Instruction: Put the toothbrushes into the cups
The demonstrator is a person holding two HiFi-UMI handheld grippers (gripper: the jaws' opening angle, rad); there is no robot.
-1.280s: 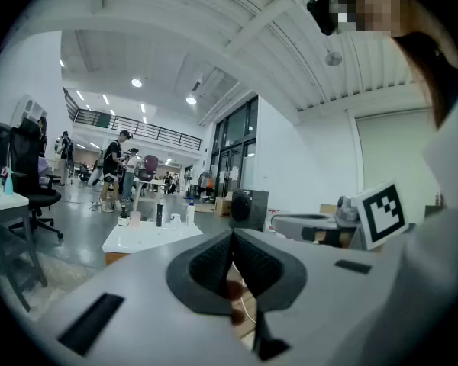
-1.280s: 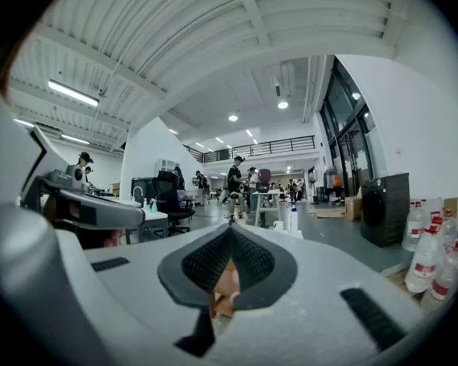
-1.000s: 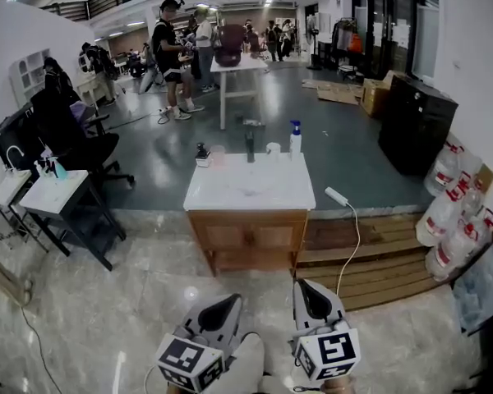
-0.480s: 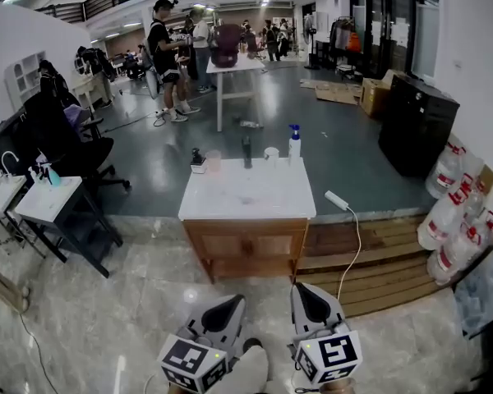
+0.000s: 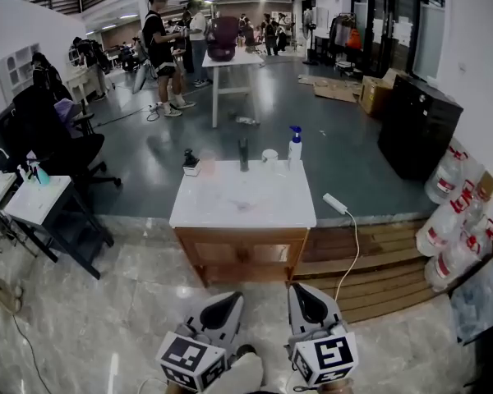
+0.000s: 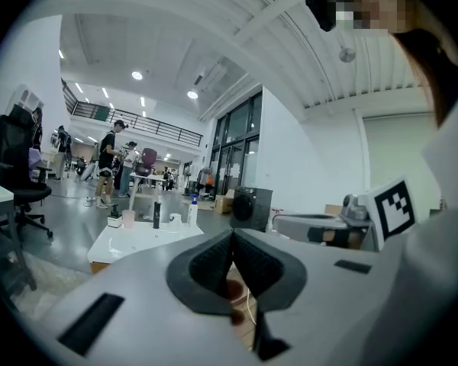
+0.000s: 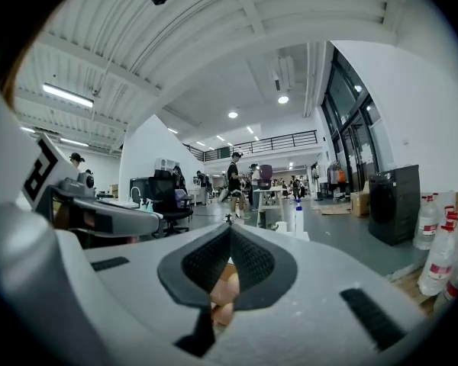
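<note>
Although the bench was brought nearer than a second before, it was still seen well apart from the left tool and the right tool. Both were pressed together, with nothing pinched. A white cup was seen at the bench's far edge; no toothbrush could be made out, so the task was judged not yet begun.

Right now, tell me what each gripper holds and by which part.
Nothing is held. The left gripper and the right gripper both have their jaws shut together with nothing between them.
</note>
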